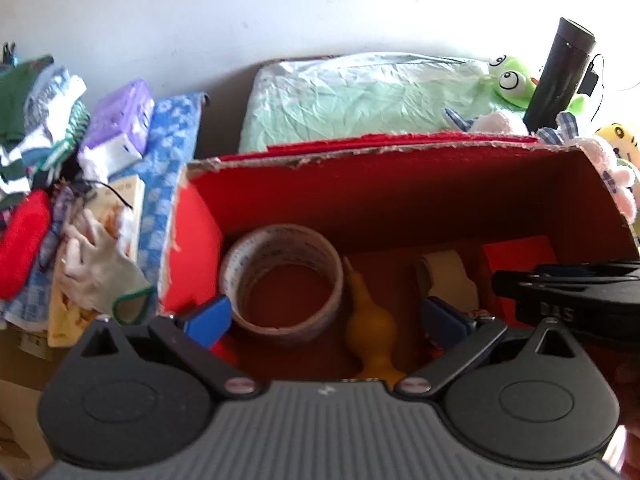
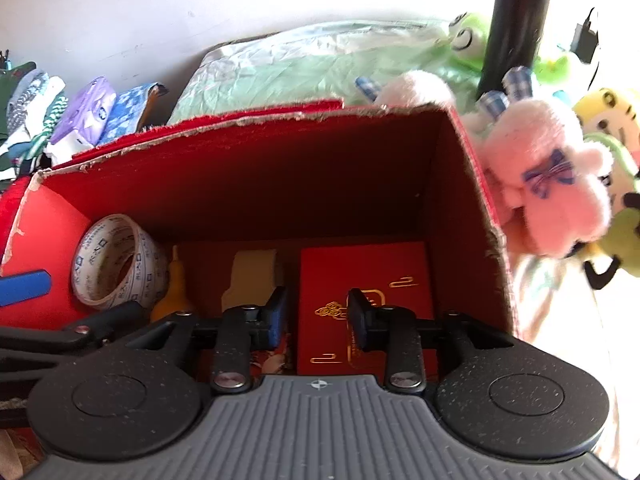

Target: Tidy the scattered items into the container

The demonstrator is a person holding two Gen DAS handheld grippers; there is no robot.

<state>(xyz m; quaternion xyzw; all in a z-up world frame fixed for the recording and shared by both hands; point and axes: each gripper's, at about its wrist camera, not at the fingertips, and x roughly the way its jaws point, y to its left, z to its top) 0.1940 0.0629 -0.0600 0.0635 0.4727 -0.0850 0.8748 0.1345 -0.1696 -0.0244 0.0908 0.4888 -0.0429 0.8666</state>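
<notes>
A red cardboard box point(image 1: 360, 184) with torn rims stands open below both grippers; it also shows in the right wrist view point(image 2: 280, 184). Inside lie a roll of clear tape point(image 1: 282, 280) point(image 2: 118, 262), a yellow bulb-shaped item point(image 1: 370, 324) point(image 2: 174, 292), a beige piece point(image 1: 450, 280) point(image 2: 254, 276) and a red booklet with gold print point(image 2: 364, 280) point(image 1: 520, 256). My left gripper point(image 1: 326, 320) is open and empty above the tape and the yellow item. My right gripper point(image 2: 318, 314) is open and empty above the booklet's left edge.
Left of the box lie a pile of clothes point(image 1: 36, 120), a purple tissue pack point(image 1: 120, 120), a blue checked cloth point(image 1: 172, 152) and a white glove point(image 1: 100, 268). Behind are a green bag point(image 1: 360, 96), a black cylinder point(image 1: 560, 76) and plush toys point(image 2: 548, 176).
</notes>
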